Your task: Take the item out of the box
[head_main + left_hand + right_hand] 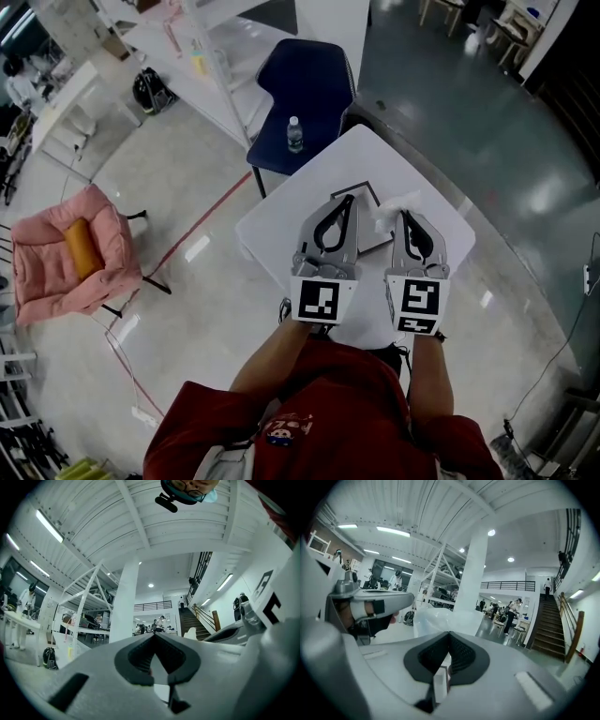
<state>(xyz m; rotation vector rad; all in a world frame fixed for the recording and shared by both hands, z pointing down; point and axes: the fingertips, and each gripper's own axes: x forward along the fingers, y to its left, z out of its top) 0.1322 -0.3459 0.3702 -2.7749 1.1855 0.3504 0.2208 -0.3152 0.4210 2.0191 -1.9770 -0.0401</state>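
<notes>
Right gripper [406, 215] pinches bag [389, 207], jutting forward.

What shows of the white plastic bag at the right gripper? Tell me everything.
The bag is thin, cloudy-white plastic, crumpled and puffed. It stands just past the right gripper, whose shut fingers seem to pinch its edge. In the head view it shows above the white table, beside a flat dark-edged box.
</notes>
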